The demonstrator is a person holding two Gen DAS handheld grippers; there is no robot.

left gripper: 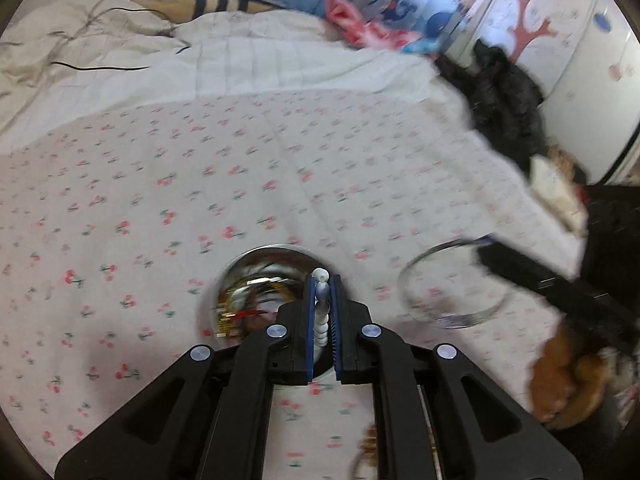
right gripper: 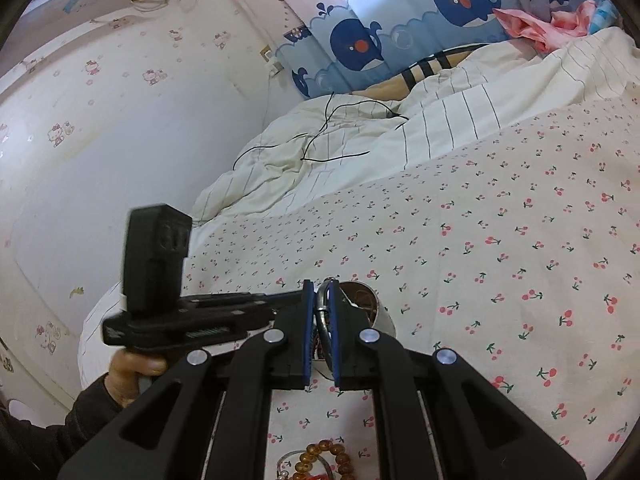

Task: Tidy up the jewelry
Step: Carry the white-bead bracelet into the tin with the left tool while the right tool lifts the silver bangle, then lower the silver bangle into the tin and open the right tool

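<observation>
Carrying a white bead strand (left gripper: 322, 312) clamped in my left gripper (left gripper: 323, 280) over the steel bowl (left gripper: 256, 264), I risk beads snagging the pads on release. My right gripper (right gripper: 320, 286) pinches a silver bangle (left gripper: 448, 284) at three o'clock. Open bedspread (left gripper: 160, 168) lies toward twelve; the bed edge drops off at two.

Soft, even daylight fills both views, entering through the whale-print curtain (right gripper: 400, 28) far ahead of my tongs. My left view is smeared by motion blur, strongest right of the tongs; the steel bowl (left gripper: 260, 276) ahead shows streaked glare. My right view is sharper. Fisheye bending and dark vignetting ring both frames.
</observation>
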